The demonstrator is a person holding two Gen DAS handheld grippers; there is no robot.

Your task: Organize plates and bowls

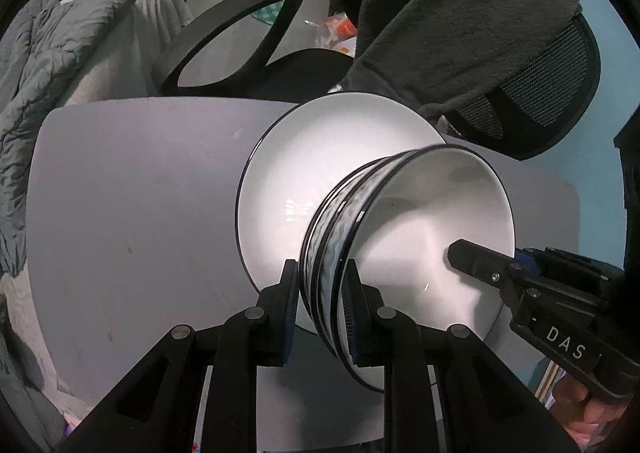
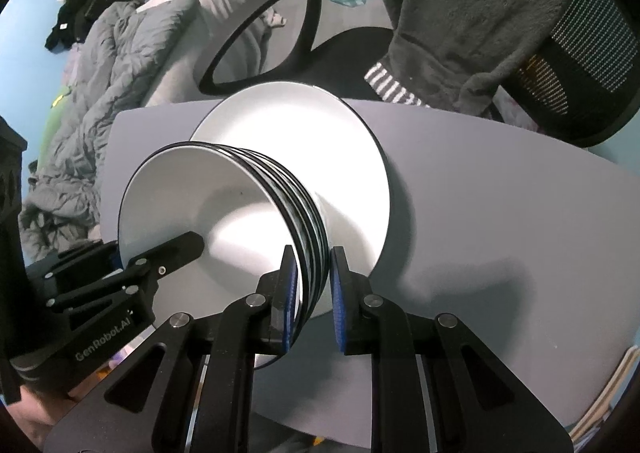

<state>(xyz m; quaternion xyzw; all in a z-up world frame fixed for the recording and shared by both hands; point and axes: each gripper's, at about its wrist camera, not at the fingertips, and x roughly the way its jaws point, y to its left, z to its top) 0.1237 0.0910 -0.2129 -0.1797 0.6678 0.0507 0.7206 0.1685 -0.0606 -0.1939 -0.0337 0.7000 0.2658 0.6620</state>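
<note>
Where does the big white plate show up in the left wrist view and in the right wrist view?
Left wrist: plate at centre, behind the stacked bowls.
Right wrist: plate upper centre, behind the stacked bowls.
Shared landmark: black chair armrest loop beyond the table's far edge.

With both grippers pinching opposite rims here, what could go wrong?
1. The nested stack of black-rimmed white bowls is held only by thin edges; if the left gripper and right gripper pull unevenly, it may slip.
2. It hangs over the white black-rimmed plate; a drop could chip both.
</note>
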